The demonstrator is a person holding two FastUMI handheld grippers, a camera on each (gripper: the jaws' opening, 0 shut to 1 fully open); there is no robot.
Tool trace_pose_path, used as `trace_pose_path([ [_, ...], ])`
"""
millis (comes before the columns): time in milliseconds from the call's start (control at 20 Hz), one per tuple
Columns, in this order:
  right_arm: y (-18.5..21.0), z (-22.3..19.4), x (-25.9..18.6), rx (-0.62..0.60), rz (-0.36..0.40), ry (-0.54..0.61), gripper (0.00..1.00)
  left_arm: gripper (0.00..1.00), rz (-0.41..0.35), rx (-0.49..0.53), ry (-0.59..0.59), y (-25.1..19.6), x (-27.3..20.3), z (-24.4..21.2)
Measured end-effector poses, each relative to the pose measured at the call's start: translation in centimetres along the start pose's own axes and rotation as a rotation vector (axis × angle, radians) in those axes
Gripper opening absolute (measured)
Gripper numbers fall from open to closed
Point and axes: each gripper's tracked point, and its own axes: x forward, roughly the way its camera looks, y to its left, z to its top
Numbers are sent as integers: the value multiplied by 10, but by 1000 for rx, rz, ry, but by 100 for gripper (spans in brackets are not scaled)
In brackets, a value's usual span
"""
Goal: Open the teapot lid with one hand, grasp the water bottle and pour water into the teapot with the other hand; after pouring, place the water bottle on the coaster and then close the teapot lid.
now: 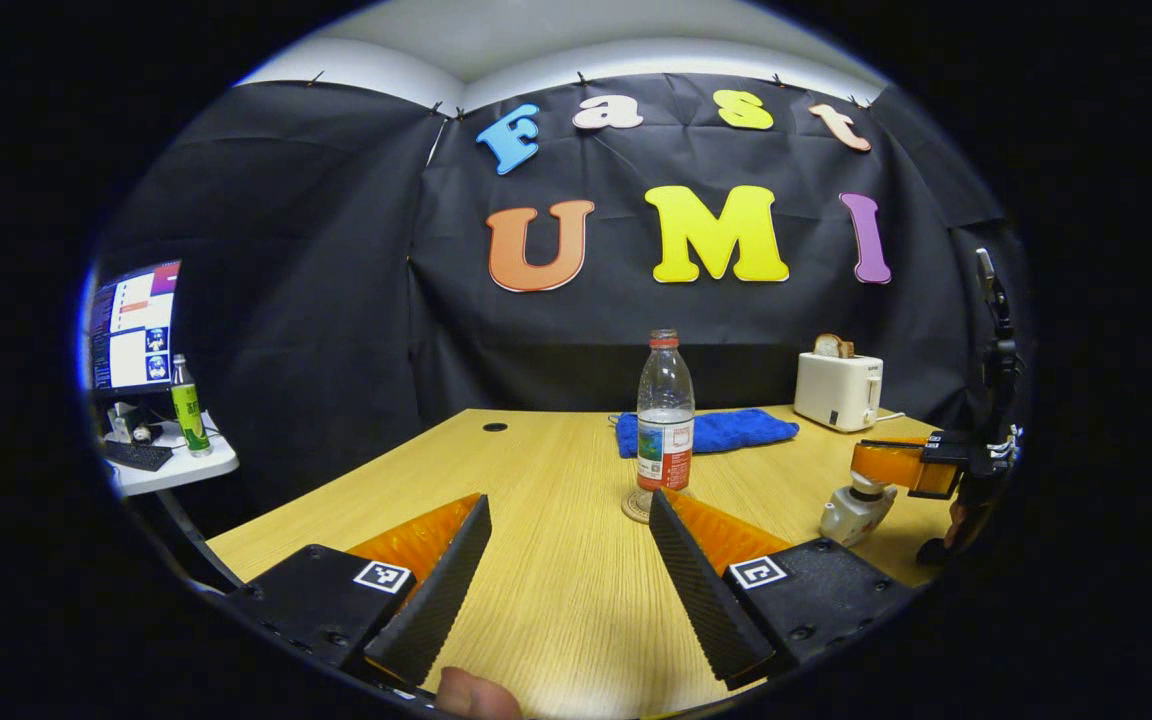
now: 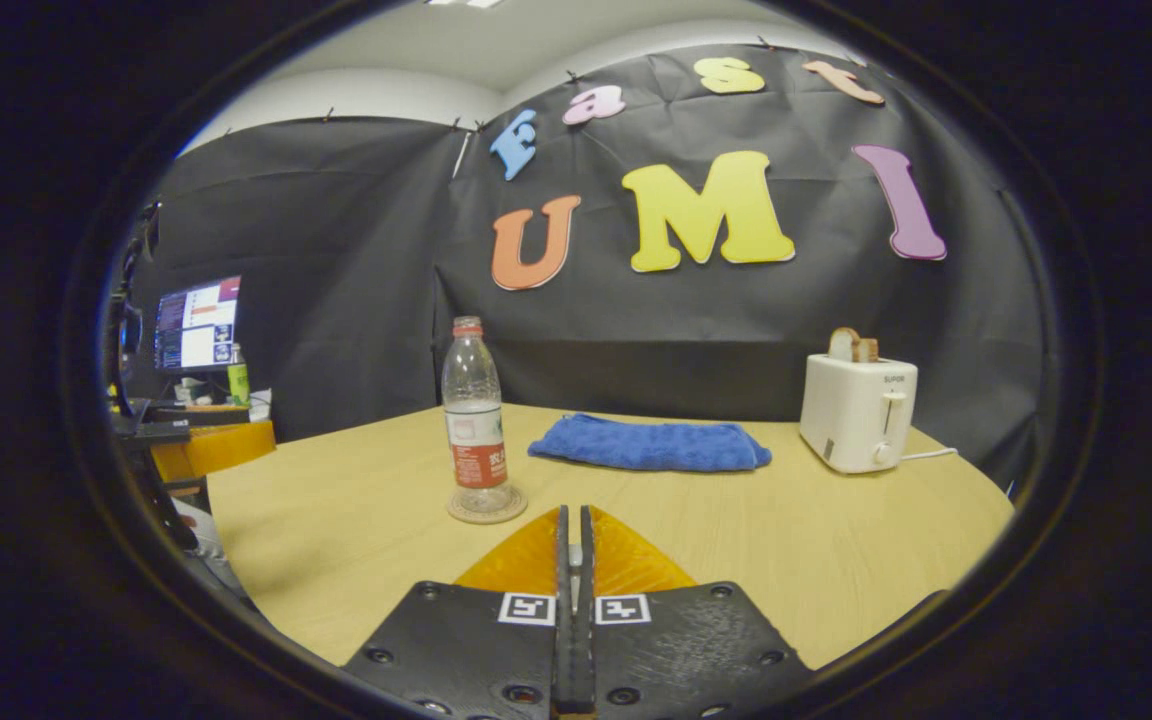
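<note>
– Left tool [image 1: 568, 497] first: how does it stand?

– Spread wide, its 2 fingers holding nothing, low over the counter [image 1: 556, 600]. A fingertip of the person's hand shows at the bottom edge.

– And the water bottle [image 1: 665, 420]?

– Straight ahead of that tool and a little to its right, near the right finger's tip but not between the fingers. It stands upright on the coaster [image 1: 633, 508], cap on, long axis vertical, partly filled.

– So the gap lines up with it?

– Nearly. The fingers open sideways, so they would close across the bottle's round body. I judge a short push forward with a slight shift right would put the label between them. The left tool is the nearer of the 2.

– Behind the bottle?

– A blue towel [image 1: 726, 430], then a toaster [image 1: 838, 390] farther right, both well clear of the path.

– The teapot [image 1: 851, 512]?

– On the counter's right side, well apart from the bottle. Its lid looks to be on, though it is small there.

– And the right tool [image 2: 573, 515]?

– Pressed together, with nothing I can make out between the fingers. The left gripper view shows it just above the teapot; whether it touches the lid I cannot tell.
</note>
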Motion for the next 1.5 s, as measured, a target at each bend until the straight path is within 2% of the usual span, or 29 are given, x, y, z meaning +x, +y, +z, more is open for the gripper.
trace_pose_path([
  [550,-7,-18,4,20,-12,19,1,99,-37,16,-20,-16,-5,7],
  [700,-10,-12,-3,19,-42,20,11,99,-42,17,-31,-22,-8,13],
  [750,-12,-6,-9,32,-53,-1,26,99,-41,13,-40,-25,-9,17],
  [850,-23,12,-24,40,-100,-48,64,99,-46,-7,-59,-37,-12,26],
  [900,-28,21,-34,34,-121,-71,77,99,-55,-17,-69,-45,-14,31],
  [950,-34,31,-43,25,-151,-94,96,99,-69,-21,-85,-56,-15,37],
  [1300,-89,88,-142,-36,-369,-211,98,99,-133,-4,-182,-127,-36,79],
  [1500,-107,87,-193,-62,-466,-227,97,99,-151,-9,-181,-152,-48,78],
])
